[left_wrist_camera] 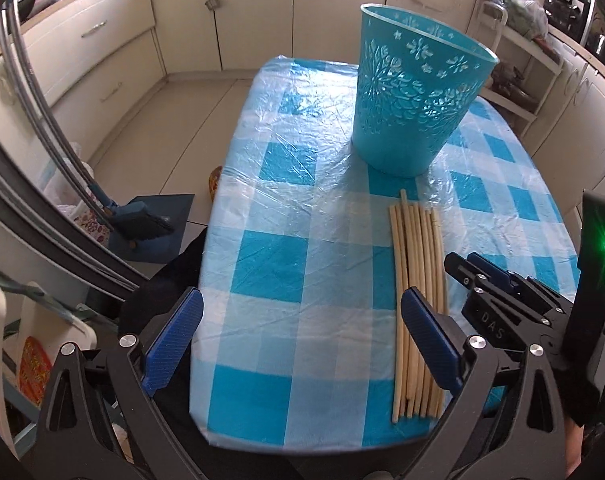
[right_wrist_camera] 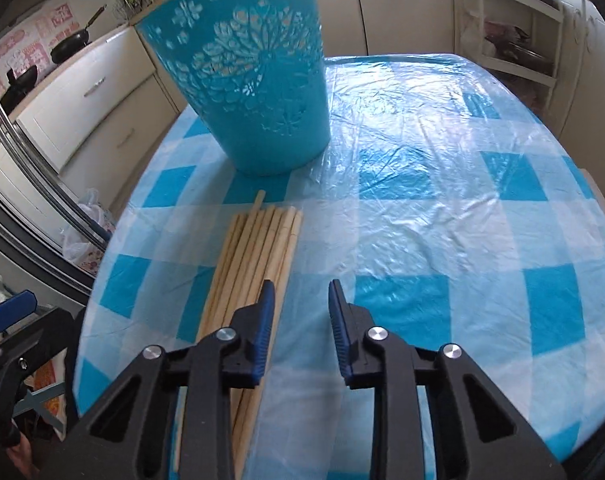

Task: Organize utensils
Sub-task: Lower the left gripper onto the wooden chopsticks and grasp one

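Chopsticks [right_wrist_camera: 254,264] all flat on table [right_wrist_camera: 442,220], just before teal bin [right_wrist_camera: 254,92]; none binned yet. Left claw [left_wrist_camera: 302,344] wide open, empty; right claw [right_wrist_camera: 302,320] narrowed, gripping nothing, beside bundle.

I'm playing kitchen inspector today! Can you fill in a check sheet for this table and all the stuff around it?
Surface: table under a blue-and-white checked cloth with wrinkled clear plastic on top.
Job's things: bundle of wooden chopsticks lying flat; teal cut-out bucket upright just beyond them, not touching.
Clutter: nothing seen on the table.
Grippers: left gripper open wide, empty; right gripper partly open, nothing between its pads, beside the chopsticks.
Cables: nothing seen.
Surroundings: cream cabinets, black pans on the counter, broom and dustpan on the floor.
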A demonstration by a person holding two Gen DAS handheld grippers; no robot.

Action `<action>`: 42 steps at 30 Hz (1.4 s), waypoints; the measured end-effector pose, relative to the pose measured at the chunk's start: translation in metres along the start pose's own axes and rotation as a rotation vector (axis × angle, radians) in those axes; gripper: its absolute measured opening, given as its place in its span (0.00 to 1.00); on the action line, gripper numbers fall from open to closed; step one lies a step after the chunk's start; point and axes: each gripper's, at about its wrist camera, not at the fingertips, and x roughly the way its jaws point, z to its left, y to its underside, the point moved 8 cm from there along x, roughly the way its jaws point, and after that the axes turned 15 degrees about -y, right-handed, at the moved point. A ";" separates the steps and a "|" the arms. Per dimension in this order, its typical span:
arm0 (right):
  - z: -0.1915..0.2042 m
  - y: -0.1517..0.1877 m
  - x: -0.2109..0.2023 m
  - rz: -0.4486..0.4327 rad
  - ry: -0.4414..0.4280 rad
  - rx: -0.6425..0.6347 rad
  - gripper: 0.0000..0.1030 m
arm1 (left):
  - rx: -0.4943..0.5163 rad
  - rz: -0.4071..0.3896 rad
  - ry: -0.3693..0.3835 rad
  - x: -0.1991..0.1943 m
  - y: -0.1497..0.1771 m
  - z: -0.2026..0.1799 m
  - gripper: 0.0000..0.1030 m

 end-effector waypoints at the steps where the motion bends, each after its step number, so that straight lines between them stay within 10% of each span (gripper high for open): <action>1: -0.002 -0.003 0.000 -0.006 0.014 -0.017 0.25 | 0.002 0.008 0.001 0.006 -0.003 -0.003 0.93; 13: -0.012 -0.017 0.004 0.084 0.054 -0.194 0.11 | 0.057 0.048 0.005 0.054 -0.026 -0.045 0.92; 35: -0.020 -0.017 0.007 0.006 -0.113 -0.093 0.11 | 0.095 0.071 -0.067 0.079 -0.030 -0.064 0.90; 38: -0.018 -0.016 0.008 0.004 -0.118 -0.092 0.11 | 0.112 0.056 -0.063 0.077 -0.032 -0.068 0.82; 42: -0.017 -0.019 0.011 -0.006 -0.120 -0.092 0.11 | 0.142 0.042 0.014 0.067 -0.034 -0.081 0.34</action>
